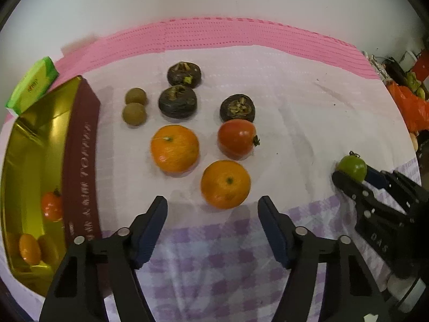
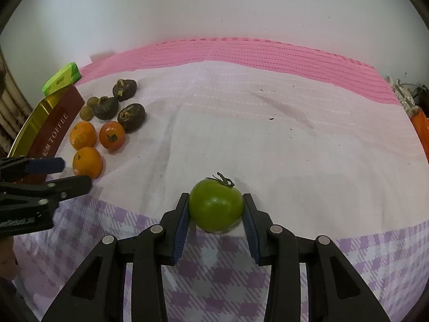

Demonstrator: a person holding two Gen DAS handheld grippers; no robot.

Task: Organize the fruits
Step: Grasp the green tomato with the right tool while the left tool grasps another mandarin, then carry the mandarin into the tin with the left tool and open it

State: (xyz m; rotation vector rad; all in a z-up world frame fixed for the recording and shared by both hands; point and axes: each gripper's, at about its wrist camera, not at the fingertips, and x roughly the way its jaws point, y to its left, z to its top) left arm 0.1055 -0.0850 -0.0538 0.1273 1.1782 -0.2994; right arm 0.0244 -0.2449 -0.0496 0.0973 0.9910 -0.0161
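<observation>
Two grippers work over a cloth-covered worktop (image 2: 268,134) whose far edge meets a pale wall under a pink band of cloth. Right of the fruit cluster the cloth lies bare toward the right edge, where orange clutter (image 1: 410,107) sits.

The right gripper (image 2: 216,212) has its jaws pinching a green tomato (image 2: 215,206), which rests on the cloth near the front checked strip, well apart from the other fruit. The left gripper (image 1: 213,208) has its jaws spread wide with nothing between them, just short of the nearer orange (image 1: 225,184).

Beyond that orange lie a second orange (image 1: 174,148) and a red tomato (image 1: 236,139), then three dark brown round fruits (image 1: 177,101) and two small tan round fruits (image 1: 134,106).

At the left edge stands a gold tin (image 1: 29,147) with a maroon side lettered TOFFEE. Inside it lie a small red tomato (image 1: 52,206) against the near wall and an orange fruit (image 1: 29,249) toward the front corner, its gold floor reflecting it. A green carton (image 1: 32,86) lies just behind the tin.
</observation>
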